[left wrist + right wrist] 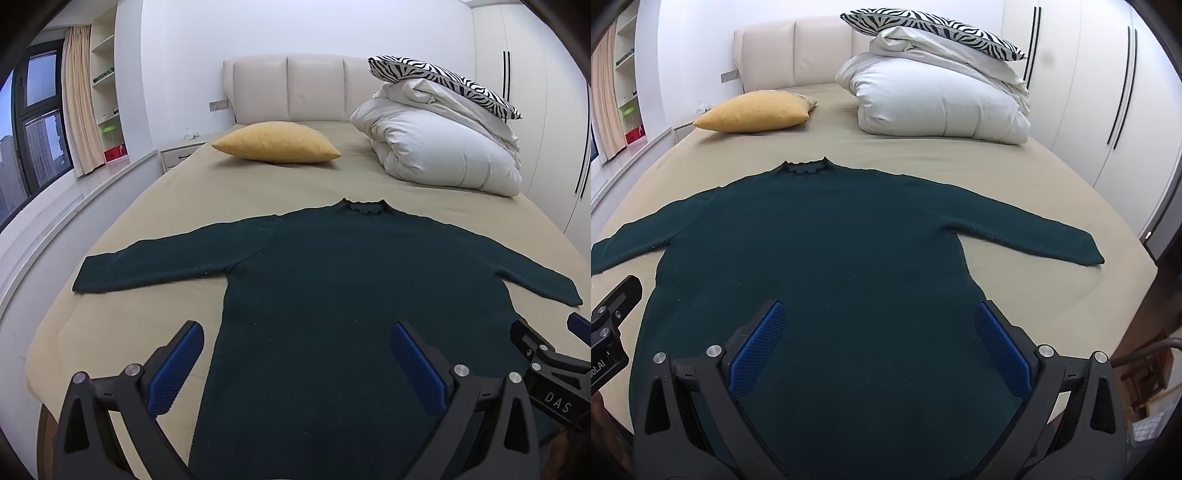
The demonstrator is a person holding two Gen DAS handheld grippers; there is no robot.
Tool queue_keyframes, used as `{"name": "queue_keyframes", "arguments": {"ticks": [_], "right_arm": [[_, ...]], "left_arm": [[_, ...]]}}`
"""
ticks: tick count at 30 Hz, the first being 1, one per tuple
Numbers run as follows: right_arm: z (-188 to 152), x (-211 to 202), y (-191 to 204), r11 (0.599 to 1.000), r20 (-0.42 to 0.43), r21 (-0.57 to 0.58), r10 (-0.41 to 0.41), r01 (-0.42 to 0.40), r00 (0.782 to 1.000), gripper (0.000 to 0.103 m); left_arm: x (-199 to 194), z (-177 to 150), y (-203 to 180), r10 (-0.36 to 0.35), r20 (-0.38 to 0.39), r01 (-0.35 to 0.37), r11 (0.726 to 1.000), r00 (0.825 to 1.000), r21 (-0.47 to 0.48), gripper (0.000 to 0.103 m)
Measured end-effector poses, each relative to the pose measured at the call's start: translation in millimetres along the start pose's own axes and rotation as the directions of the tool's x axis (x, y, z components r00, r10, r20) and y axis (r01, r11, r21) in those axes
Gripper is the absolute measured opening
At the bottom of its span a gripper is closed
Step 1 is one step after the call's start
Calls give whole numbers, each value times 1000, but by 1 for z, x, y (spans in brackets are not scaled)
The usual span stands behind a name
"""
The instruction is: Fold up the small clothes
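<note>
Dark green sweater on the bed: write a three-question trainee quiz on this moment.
1. True or false: the sweater lies flat with both sleeves spread out.
2. What rests on the folded white duvet? A) yellow pillow B) zebra-print pillow C) nothing
3. Fill in: both the left tongs and right tongs stand ____ above the sweater's lower part.

Key: 1 true; 2 B; 3 open.
</note>
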State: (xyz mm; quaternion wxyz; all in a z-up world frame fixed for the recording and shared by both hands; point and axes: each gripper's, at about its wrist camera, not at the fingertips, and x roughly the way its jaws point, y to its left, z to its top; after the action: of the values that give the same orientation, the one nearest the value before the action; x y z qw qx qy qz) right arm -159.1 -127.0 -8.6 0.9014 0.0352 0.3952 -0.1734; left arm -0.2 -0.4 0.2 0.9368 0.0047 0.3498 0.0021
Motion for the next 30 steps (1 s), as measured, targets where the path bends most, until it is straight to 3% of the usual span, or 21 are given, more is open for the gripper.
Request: {"name": "queue_keyframes", "arguments": {"ticks": [30], "right_arm": [[-5,5,7,1000,-9,-18,0,0,1000,103]], "left_arm": [[5,-7,-1,4,-3,-4,1000,1000,4,103]]}}
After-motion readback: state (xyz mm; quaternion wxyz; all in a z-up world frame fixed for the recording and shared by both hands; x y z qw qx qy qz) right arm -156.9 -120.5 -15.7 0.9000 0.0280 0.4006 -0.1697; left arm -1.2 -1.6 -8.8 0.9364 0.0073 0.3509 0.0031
